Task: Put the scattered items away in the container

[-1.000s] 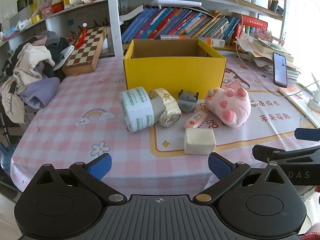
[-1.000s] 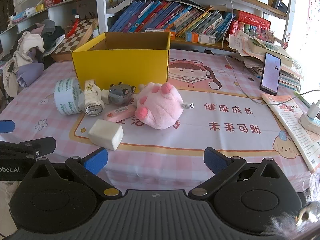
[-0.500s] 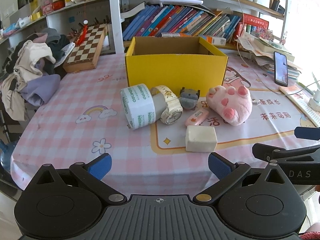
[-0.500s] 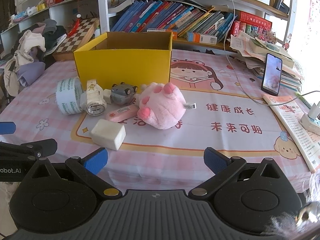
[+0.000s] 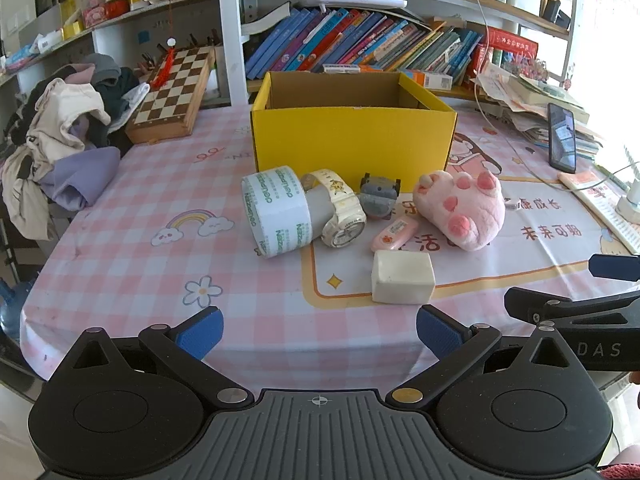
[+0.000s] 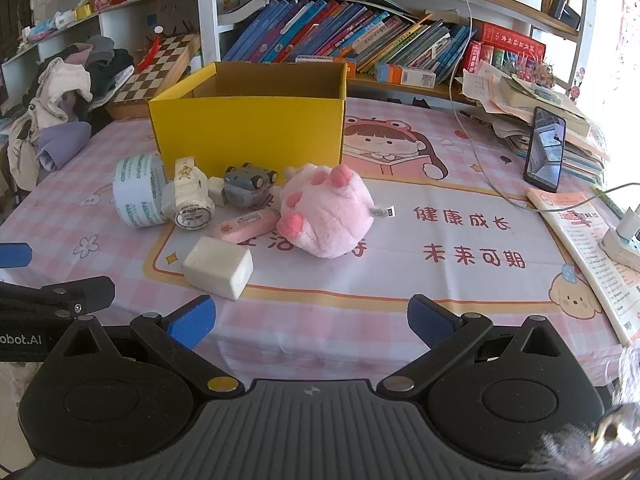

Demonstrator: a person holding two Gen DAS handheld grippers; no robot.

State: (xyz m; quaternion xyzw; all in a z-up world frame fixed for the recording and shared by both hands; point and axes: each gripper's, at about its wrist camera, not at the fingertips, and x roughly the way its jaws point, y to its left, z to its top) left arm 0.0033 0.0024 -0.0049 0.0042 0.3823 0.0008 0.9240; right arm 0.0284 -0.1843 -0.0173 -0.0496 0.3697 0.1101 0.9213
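Bright daylight throughout, strongest from the right, where the window edge burns out to white in both views. Soft, short shadows under the yellow box (image 5: pixel 352 140) and the white block (image 6: pixel 218 267). Mild sheen on the counter (image 5: pixel 140 264) cloth, no harsh glare. Heavy fisheye bending at the rims: bookshelf (image 6: pixel 360 40) boards curved, corners dark with vignette. Sharp focus mid-frame; a smeared, hazy patch at the lower right corner of the right wrist view.
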